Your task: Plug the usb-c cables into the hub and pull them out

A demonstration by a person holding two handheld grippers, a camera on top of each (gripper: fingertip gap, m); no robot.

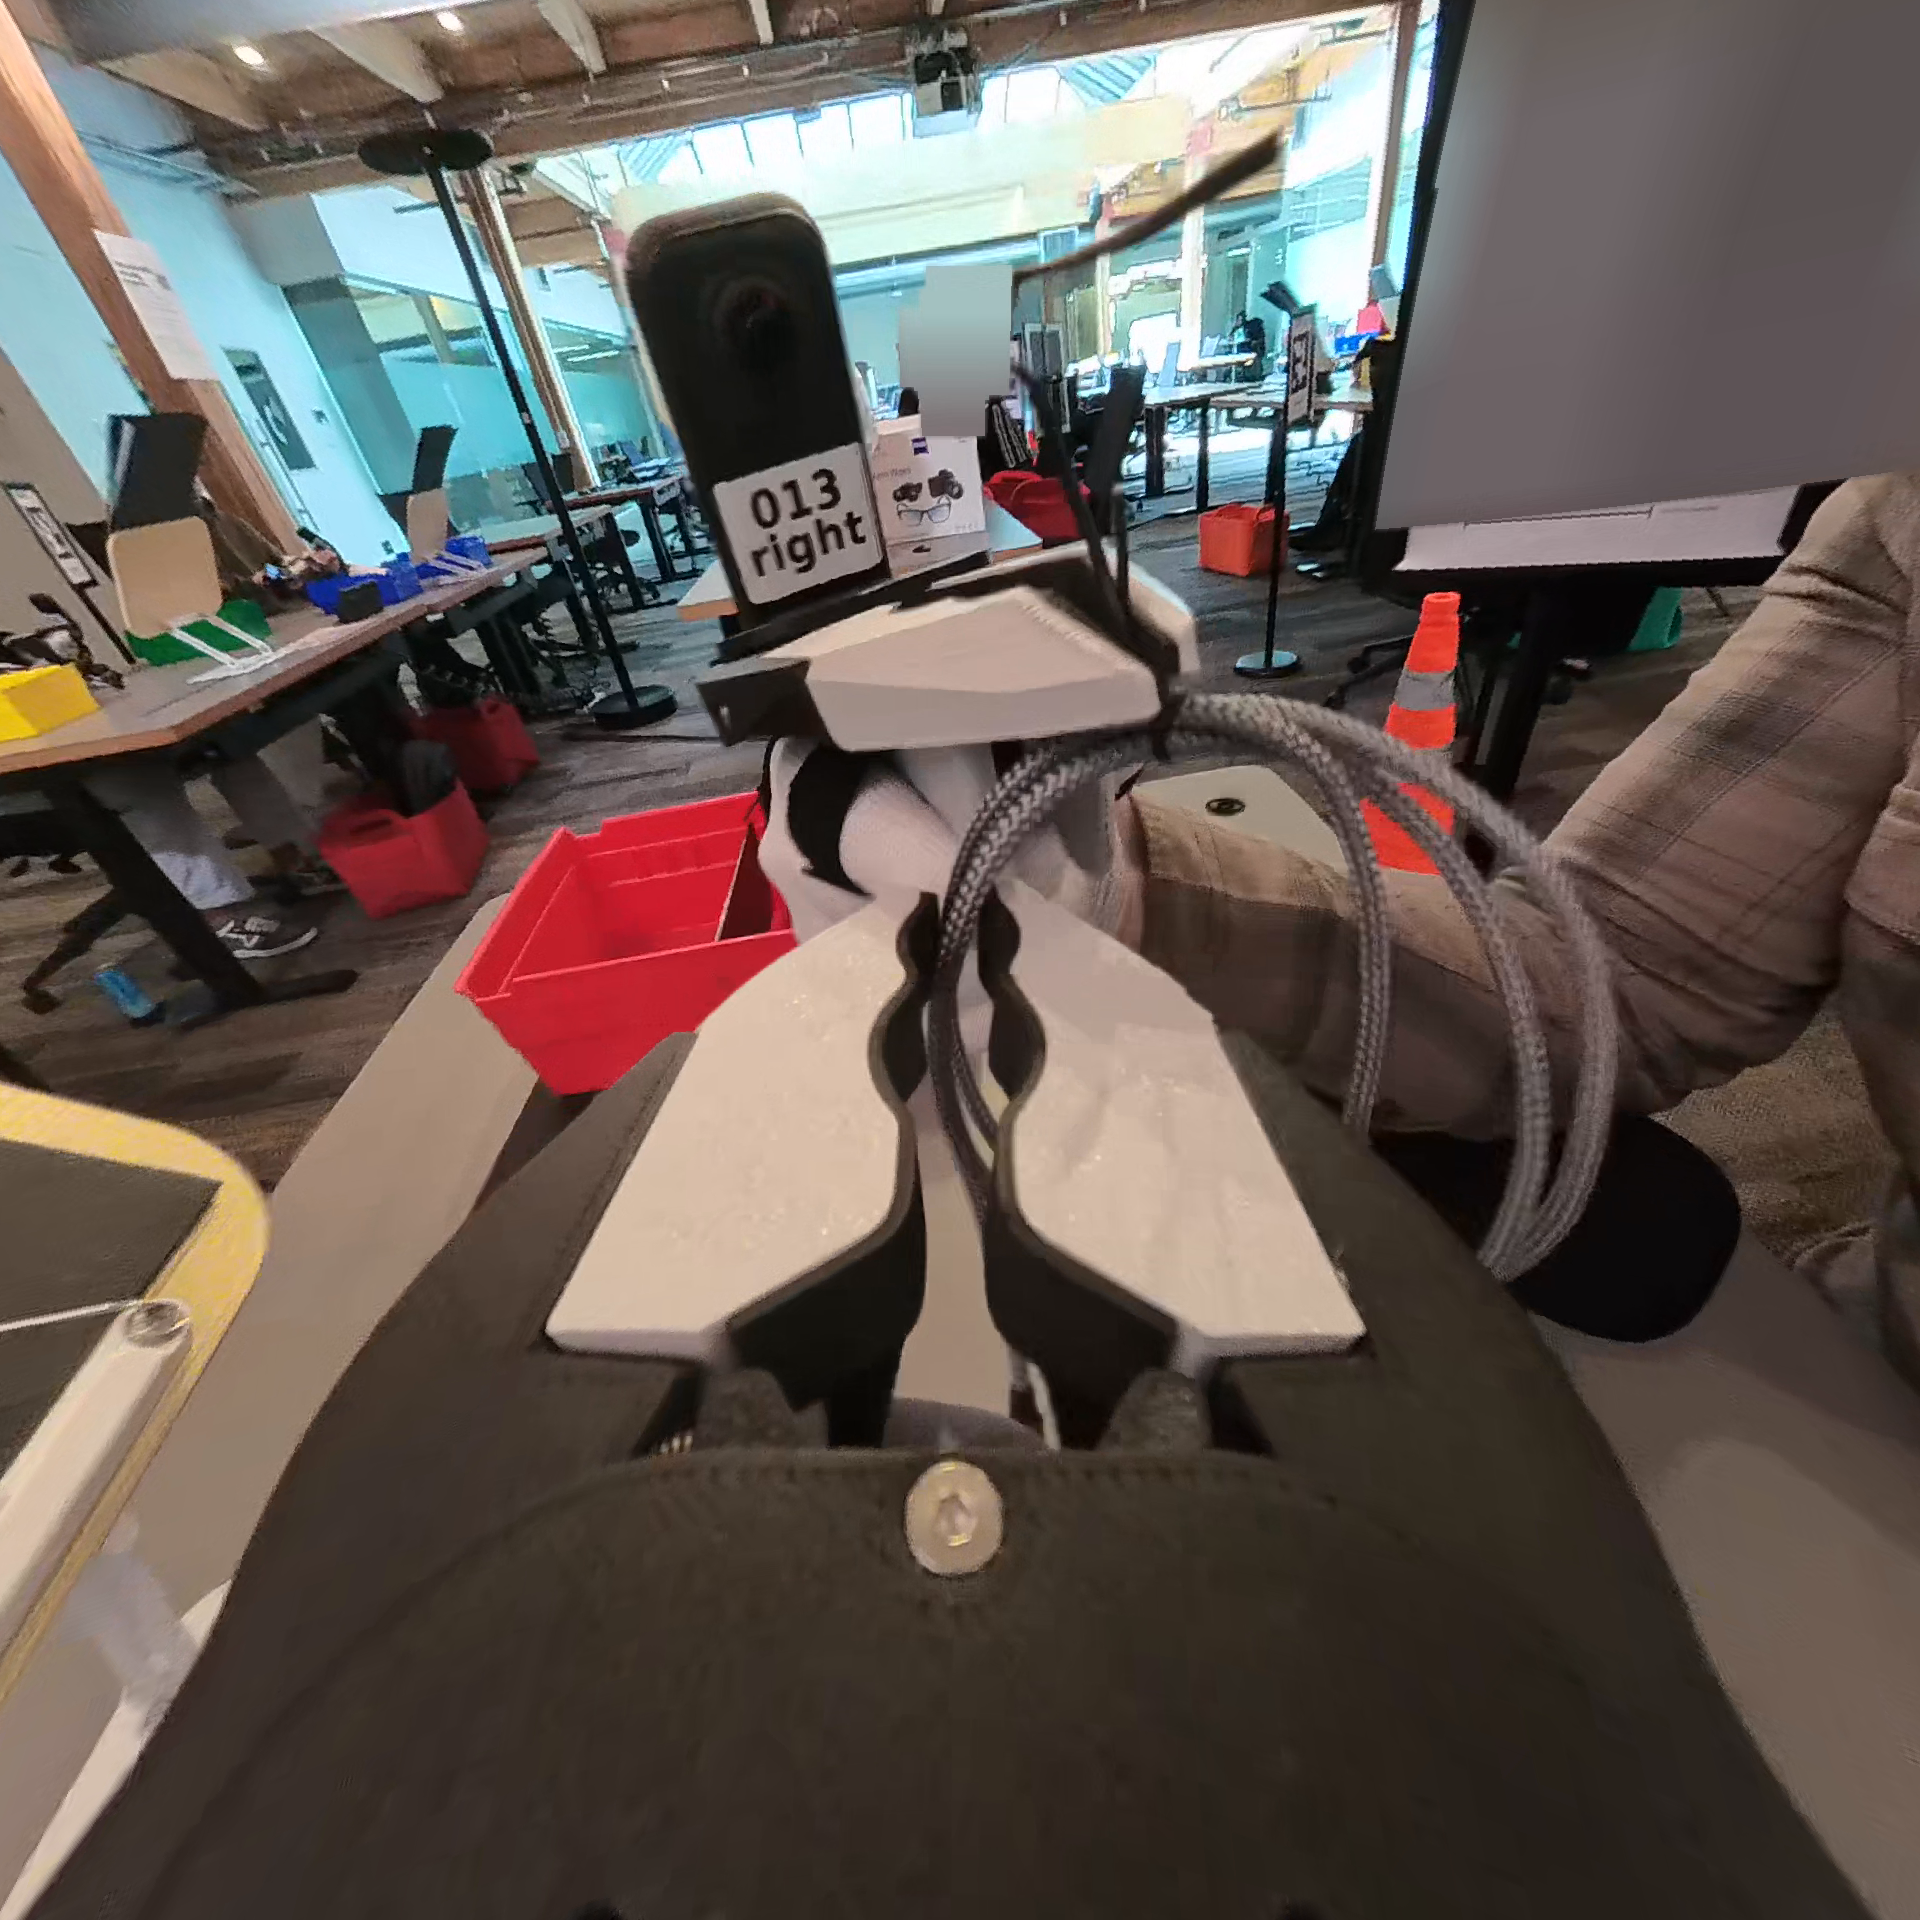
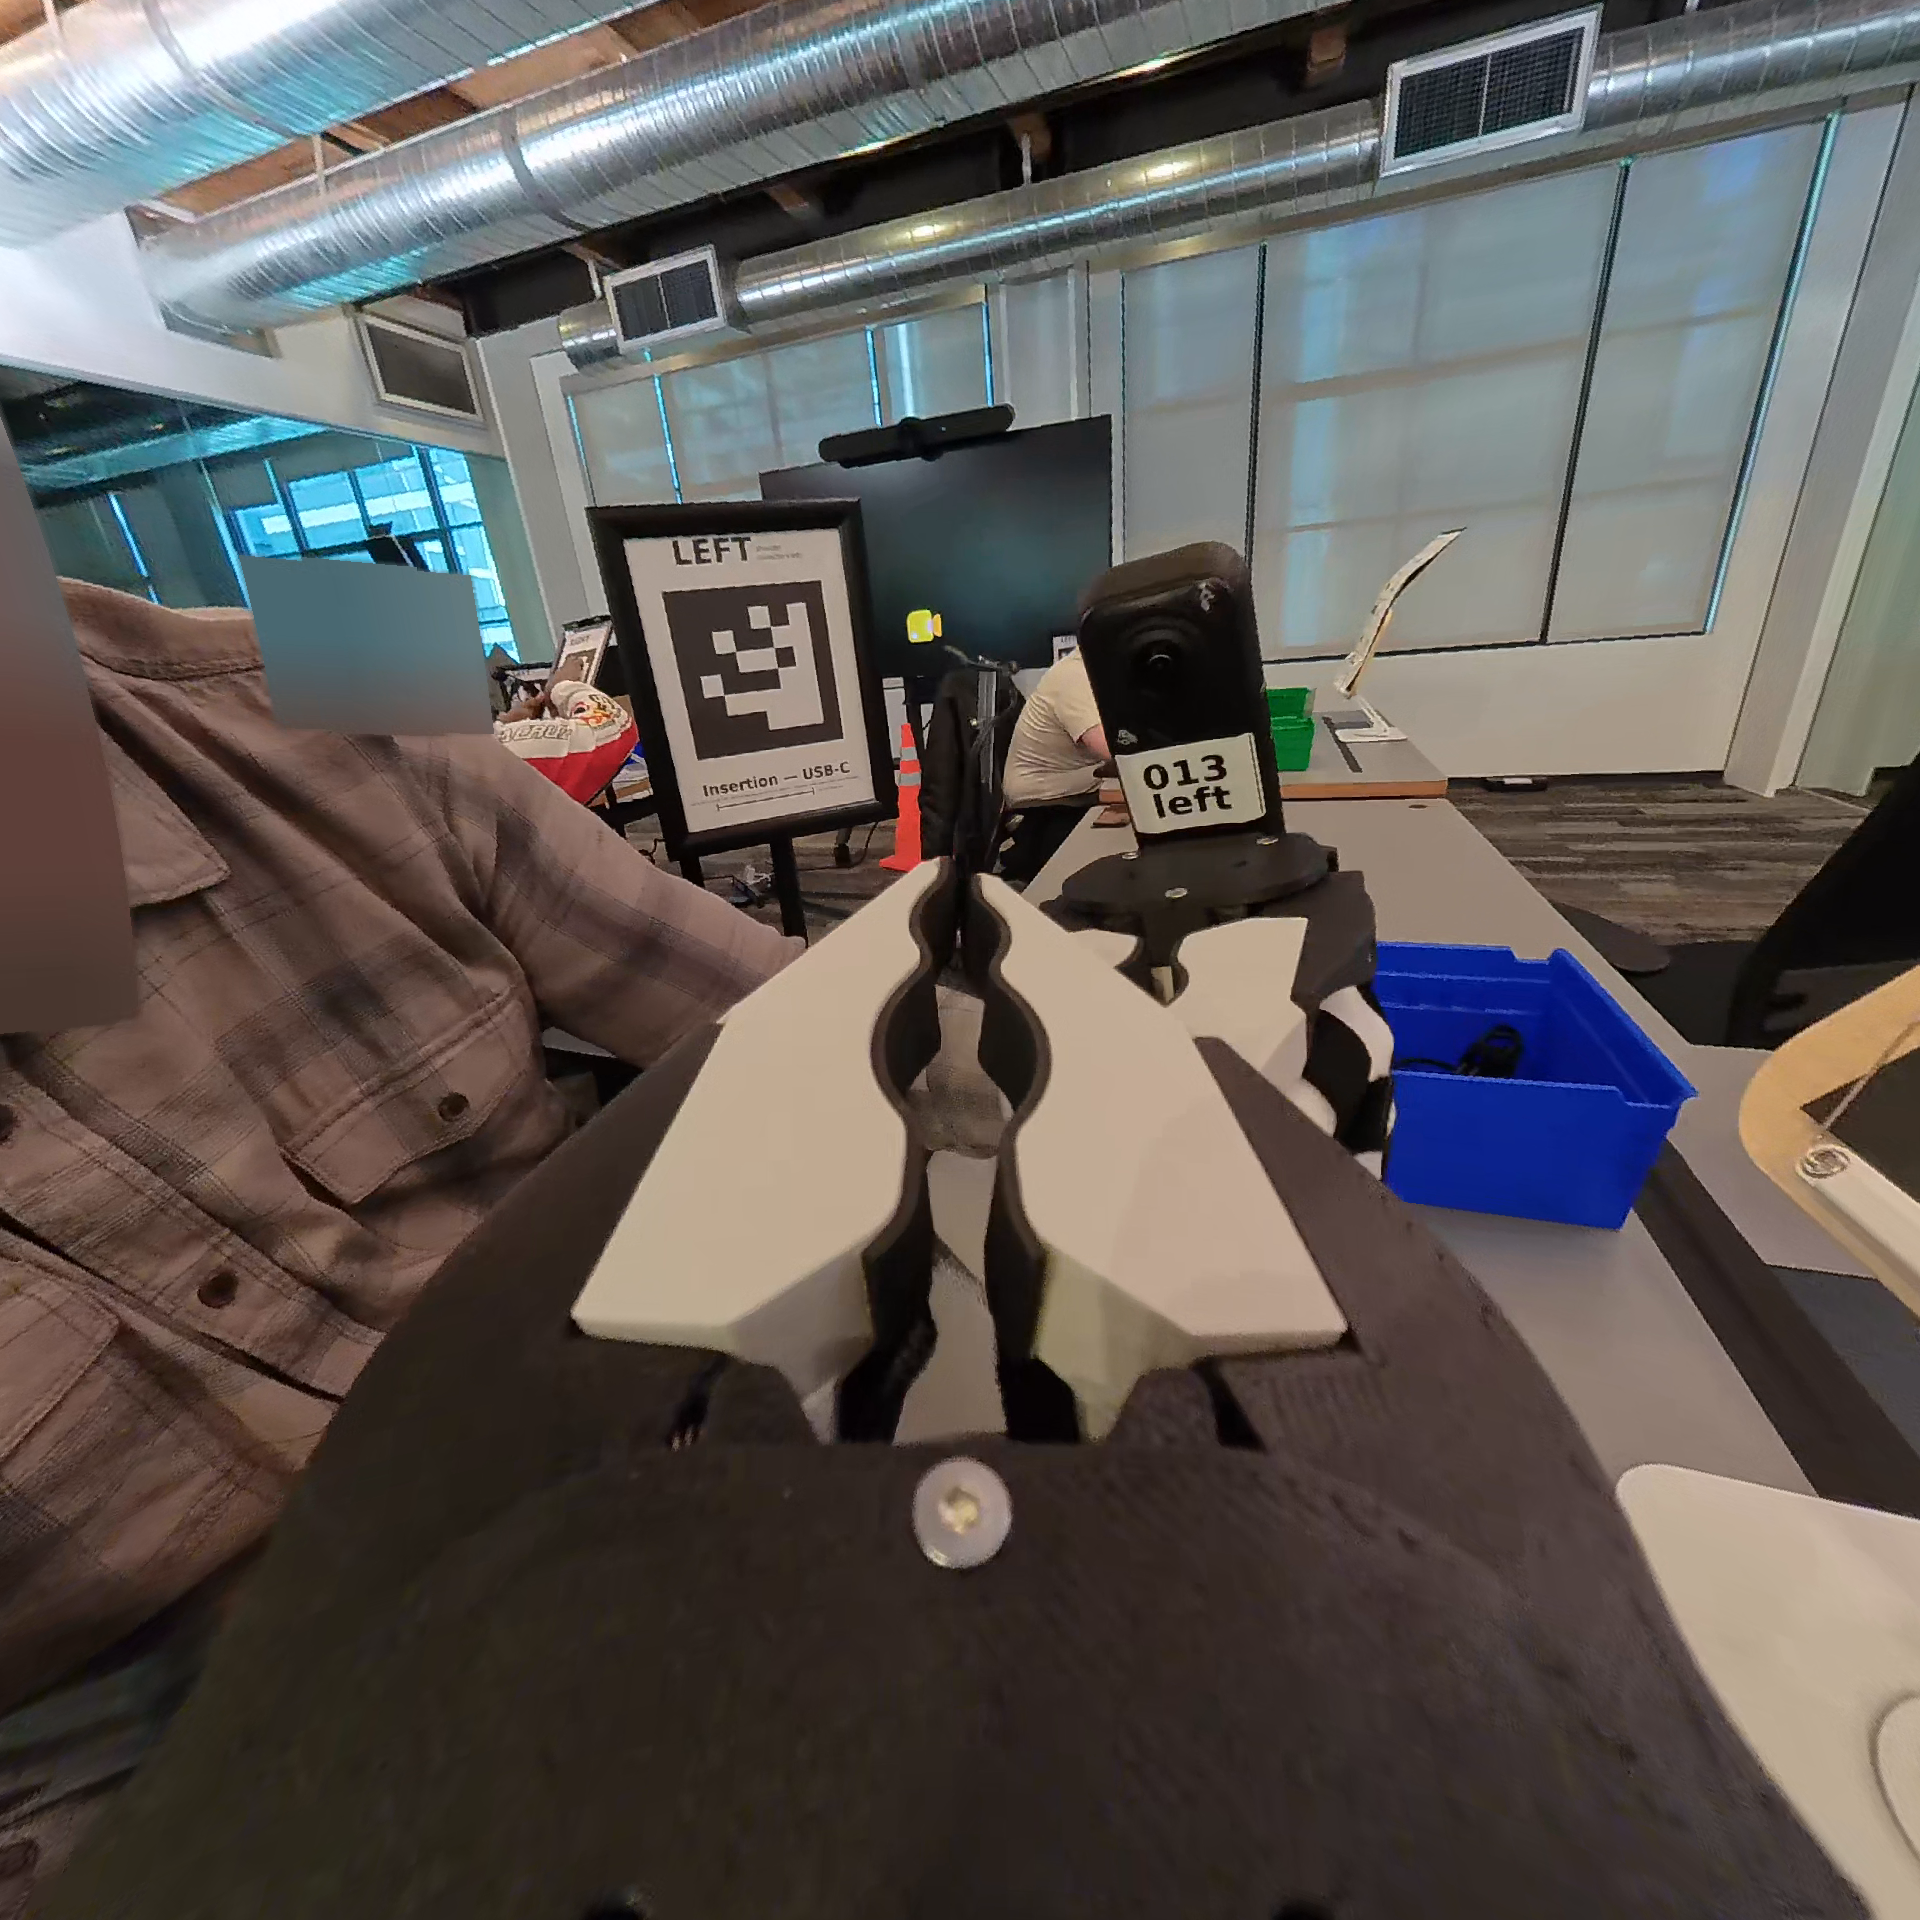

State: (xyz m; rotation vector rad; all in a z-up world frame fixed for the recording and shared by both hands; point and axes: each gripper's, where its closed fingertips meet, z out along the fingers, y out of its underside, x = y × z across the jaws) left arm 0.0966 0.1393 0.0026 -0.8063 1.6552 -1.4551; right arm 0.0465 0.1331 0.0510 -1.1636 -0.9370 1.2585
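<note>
While both grippers are lifted up off the worktop (image 2: 1475,852) and pointed at each other, the braided grey usb-c cables (image 1: 1496,935) are looped in a bundle that hangs off the side of the right gripper (image 1: 961,920)'s body, seen head-on in the left wrist view. A strand or two of that bundle runs down through the gap between the left gripper (image 1: 958,940)'s white fingers (image 1: 790,1143). Those fingers sit close together with just a narrow slot between the wavy black pads, so it looks pinched on the cable, though I can't be totally sure how tight it is.

From the right wrist view, the right gripper's own fingers (image 2: 800,1132) are nearly together too, tips almost touching. There's something grey and fuzzy sitting in the round hollow between the pads, but I can't tell if it's actually clamped on it.

Other stuff around: a red bin (image 1: 634,966) behind the left gripper, a blue bin (image 2: 1517,1091) on the worktop beside it in the other view, and the person's plaid sleeve (image 1: 1558,883). Can't spot the hub in either shot.
</note>
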